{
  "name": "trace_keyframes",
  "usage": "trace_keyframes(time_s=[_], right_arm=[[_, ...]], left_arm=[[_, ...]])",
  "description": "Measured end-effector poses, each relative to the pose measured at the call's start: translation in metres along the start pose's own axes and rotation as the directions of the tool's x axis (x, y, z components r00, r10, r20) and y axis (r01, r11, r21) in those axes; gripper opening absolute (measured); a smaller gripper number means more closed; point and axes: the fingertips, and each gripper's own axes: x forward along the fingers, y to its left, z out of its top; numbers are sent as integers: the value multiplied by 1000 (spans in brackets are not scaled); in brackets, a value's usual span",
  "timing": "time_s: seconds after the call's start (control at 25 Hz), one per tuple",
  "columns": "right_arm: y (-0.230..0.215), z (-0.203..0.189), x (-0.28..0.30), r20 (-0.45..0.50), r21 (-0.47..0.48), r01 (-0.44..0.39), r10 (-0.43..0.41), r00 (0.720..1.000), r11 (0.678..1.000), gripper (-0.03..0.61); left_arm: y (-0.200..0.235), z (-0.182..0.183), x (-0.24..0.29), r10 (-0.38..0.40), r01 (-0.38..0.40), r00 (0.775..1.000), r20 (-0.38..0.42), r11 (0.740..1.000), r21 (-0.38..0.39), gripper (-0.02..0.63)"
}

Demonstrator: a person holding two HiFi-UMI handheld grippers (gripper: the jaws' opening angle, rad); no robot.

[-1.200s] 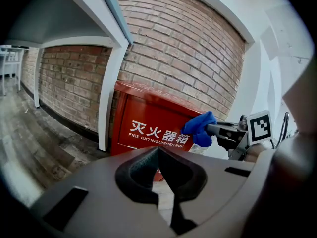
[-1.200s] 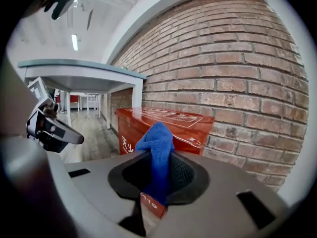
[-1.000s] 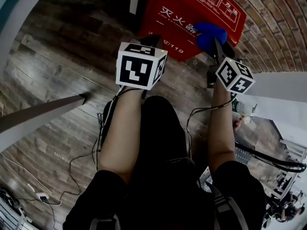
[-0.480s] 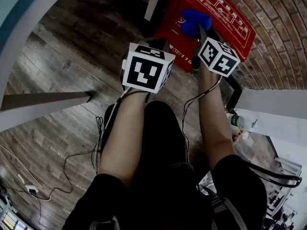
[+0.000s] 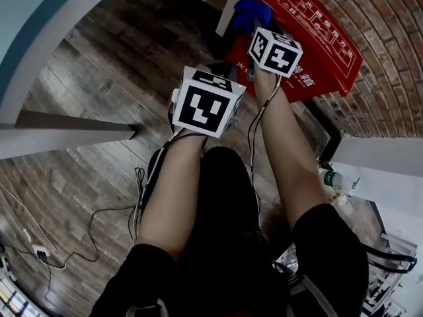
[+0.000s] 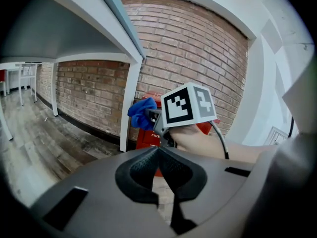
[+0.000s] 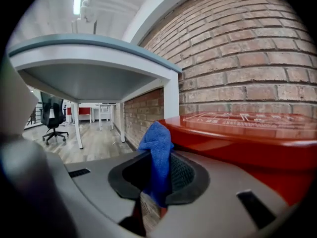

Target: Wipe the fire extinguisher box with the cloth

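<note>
Right gripper (image 7: 158, 175) has its claw clamped on the blue cloth (image 7: 157, 143), the fabric bunched up and poking out past the pads; from the head view that cloth (image 5: 246, 15) sits right at the far corner of the red fire extinguisher box (image 5: 320, 51), just beside the white table leg (image 5: 231, 6); whether it actually touches the lid I can't quite tell. The box stands on the wooden floor (image 5: 99, 65) against the brick wall (image 7: 257, 48), printed lid facing up. Left gripper (image 6: 159, 157) hangs back, nearer the person, jaws pressed together with nothing between them; it points toward the box (image 6: 147, 135) and the other gripper's marker cube (image 6: 188, 105).
</note>
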Motion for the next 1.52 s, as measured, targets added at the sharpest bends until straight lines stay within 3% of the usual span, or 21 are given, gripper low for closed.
trace_keyframes(time_s=[0.2,0.48,0.84,1.16,1.52], right_arm=[[-11,-27,4,-46,59,9,-7,999,998,83],[-45,-34,-33,-7,68,25,-24,1000,997,83],[-110,-60,-105,3,118,133,-134,991,984,83],[-178,-76,-179,14,120,270,-274,962,955,83],[-219,-119,-198,-54,181,336,-332,942,924,84]], left_arm=[[-21,1,8,-24,24,1000,0,1000,11,8],[-44,-2,26,-61,62,998,-16,997,44,8],[-75,-10,57,-133,137,990,-51,988,74,8],[-93,-11,81,-181,188,980,-77,979,83,8],[-107,-13,87,-202,213,975,-98,970,117,8]])
